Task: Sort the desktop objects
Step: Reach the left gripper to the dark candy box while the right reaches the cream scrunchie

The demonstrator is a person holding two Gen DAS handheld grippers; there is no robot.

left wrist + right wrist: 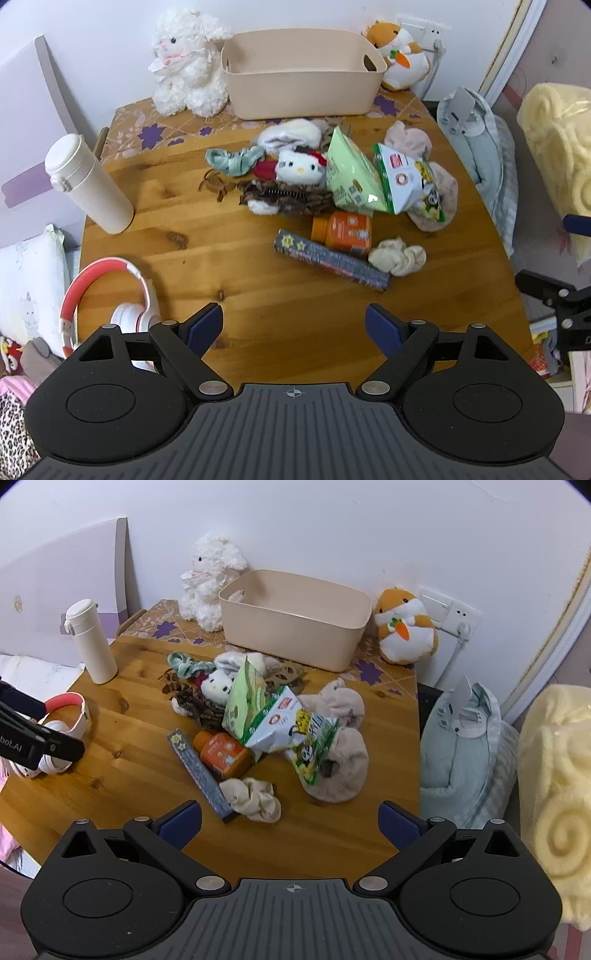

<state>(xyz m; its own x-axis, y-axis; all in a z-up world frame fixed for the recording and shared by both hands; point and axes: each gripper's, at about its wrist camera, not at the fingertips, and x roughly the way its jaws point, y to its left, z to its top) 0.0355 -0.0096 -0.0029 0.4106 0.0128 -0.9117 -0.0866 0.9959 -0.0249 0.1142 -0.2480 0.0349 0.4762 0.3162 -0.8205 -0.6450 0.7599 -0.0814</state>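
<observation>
A heap of small things lies mid-table: a cat plush [300, 168] [217, 687], green snack bags [351, 173] [245, 701], an orange bottle [341, 230] [223, 755], a dark long box [332, 260] [201, 773], a cream sock [397, 256] [255, 799] and pinkish cloth [338, 771]. Behind the heap stands an empty beige bin [303, 92] [295, 635]. My left gripper [294, 325] hangs open over bare wood near the front edge. My right gripper [290, 821] is open too, just short of the cream sock. Neither holds anything.
A white flask [90, 184] [92, 642] and pink-white headphones [107, 295] [66, 716] sit at the table's left. A lamb plush [190, 62] [210, 579] and a hamster plush [400, 55] [404, 627] flank the bin. Bedding [465, 753] lies off the right edge.
</observation>
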